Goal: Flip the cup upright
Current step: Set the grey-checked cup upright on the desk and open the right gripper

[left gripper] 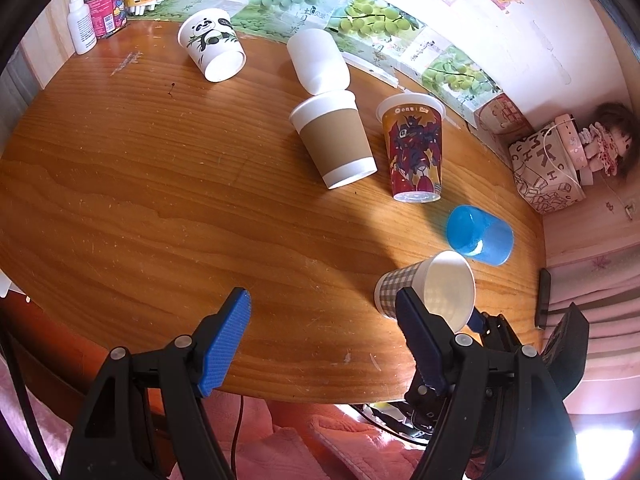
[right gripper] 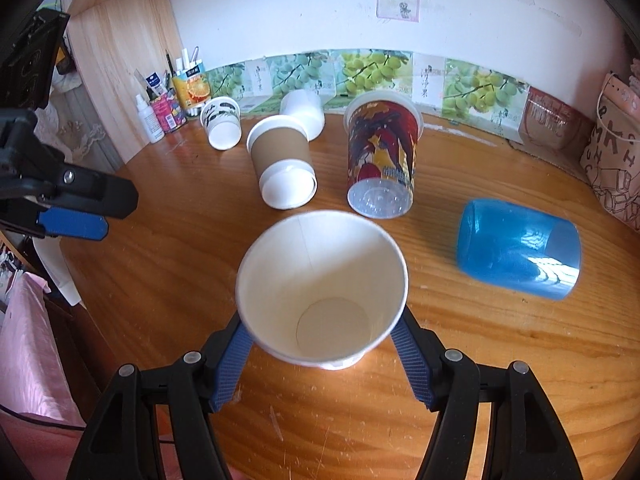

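My right gripper (right gripper: 322,340) is shut on a checked paper cup (right gripper: 320,288), holding it by its lower body above the table, tilted with its open mouth toward the camera. The same cup (left gripper: 428,288) shows in the left wrist view, lifted near the table's front right. My left gripper (left gripper: 320,320) is open and empty over the table's front edge; it also shows at the left of the right wrist view (right gripper: 76,224).
Several cups lie on their sides on the wooden table (left gripper: 160,200): a panda cup (left gripper: 212,44), a white cup (left gripper: 318,60), a brown-sleeved cup (left gripper: 334,140), a robot-print cup (left gripper: 414,148) and a blue cup (left gripper: 480,236). Bottles and pen holders (left gripper: 96,12) stand at the back left.
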Demonstrator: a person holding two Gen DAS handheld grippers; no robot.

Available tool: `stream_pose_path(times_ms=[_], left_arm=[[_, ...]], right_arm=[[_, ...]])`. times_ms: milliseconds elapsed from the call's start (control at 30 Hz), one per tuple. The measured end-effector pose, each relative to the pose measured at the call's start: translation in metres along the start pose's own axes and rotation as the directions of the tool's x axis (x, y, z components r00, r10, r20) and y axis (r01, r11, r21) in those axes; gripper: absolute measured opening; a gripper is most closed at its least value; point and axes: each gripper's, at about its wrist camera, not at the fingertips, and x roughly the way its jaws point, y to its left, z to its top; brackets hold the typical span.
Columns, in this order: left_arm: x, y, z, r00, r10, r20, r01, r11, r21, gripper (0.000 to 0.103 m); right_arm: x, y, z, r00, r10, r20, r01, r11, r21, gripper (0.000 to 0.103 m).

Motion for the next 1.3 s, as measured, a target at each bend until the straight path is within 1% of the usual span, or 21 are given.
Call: stream_pose_path(times_ms=[67, 267, 367, 400, 433, 533, 600, 700, 800, 867, 1100, 1167, 1200, 1300], left_arm=[[0.0, -0.002, -0.002, 1.0, 0.0, 0.003, 0.0, 1.0, 0.002, 0.078], [-0.007, -0.006, -0.01, 1.0, 0.007, 0.029, -0.007, 1.0, 0.001, 0.078], [-0.013, -0.008, -0.013, 0.998, 0.017, 0.063, -0.017, 1.0, 0.005, 0.079], [-0.016, -0.009, -0.015, 0.997, 0.026, 0.073, -0.027, 1.0, 0.006, 0.081], [-0.019, -0.009, -0.016, 0.996, 0.036, 0.086, -0.037, 0.999, 0.006, 0.083], [-0.03, -0.011, -0.022, 0.99, 0.059, 0.131, -0.059, 0.998, 0.002, 0.084], [-0.036, -0.012, -0.025, 0.986, 0.064, 0.151, -0.066, 0.998, 0.005, 0.084], [-0.045, -0.018, -0.028, 0.979, 0.074, 0.19, -0.079, 0.997, 0.023, 0.085], [-0.053, -0.026, -0.03, 0.972, 0.073, 0.222, -0.084, 0.996, 0.04, 0.085], [-0.057, -0.031, -0.031, 0.969, 0.07, 0.239, -0.085, 0.995, 0.054, 0.085], [-0.076, -0.056, -0.032, 0.946, 0.075, 0.315, -0.115, 0.987, 0.11, 0.085], [-0.082, -0.062, -0.032, 0.945, 0.042, 0.325, -0.088, 0.988, 0.127, 0.085], [-0.084, -0.064, -0.033, 0.943, 0.037, 0.33, -0.086, 0.987, 0.135, 0.085], [-0.091, -0.074, -0.033, 0.933, 0.049, 0.356, -0.113, 0.981, 0.16, 0.085]], right_arm=[[-0.002, 0.0, -0.004, 1.0, 0.011, -0.009, -0.011, 1.0, 0.0, 0.076], [-0.016, -0.001, -0.008, 0.999, 0.031, -0.02, -0.031, 1.0, -0.003, 0.082], [-0.028, -0.005, -0.004, 0.998, 0.056, -0.028, -0.055, 0.998, 0.018, 0.082], [-0.033, -0.007, -0.003, 0.998, 0.059, -0.028, -0.058, 0.998, 0.026, 0.082], [-0.039, -0.008, -0.001, 0.998, 0.054, -0.022, -0.054, 0.998, 0.025, 0.082], [-0.057, -0.012, 0.005, 0.999, 0.032, -0.003, -0.032, 0.999, 0.029, 0.082], [-0.072, -0.014, 0.008, 0.999, 0.025, 0.025, -0.026, 0.999, 0.039, 0.082], [-0.093, -0.013, 0.013, 0.997, -0.012, 0.073, 0.011, 1.0, 0.015, 0.083], [-0.112, -0.011, 0.018, 0.995, -0.028, 0.095, 0.028, 1.0, 0.009, 0.083], [-0.123, -0.013, 0.021, 0.993, -0.027, 0.112, 0.025, 1.0, 0.016, 0.083], [-0.161, -0.006, 0.028, 0.982, -0.025, 0.186, 0.023, 1.0, 0.01, 0.083], [-0.169, -0.005, 0.03, 0.98, -0.015, 0.199, 0.014, 1.0, 0.005, 0.083], [-0.172, -0.006, 0.032, 0.979, -0.008, 0.203, 0.006, 1.0, 0.008, 0.083], [-0.182, -0.008, 0.036, 0.977, 0.023, 0.21, -0.031, 0.999, 0.037, 0.083]])
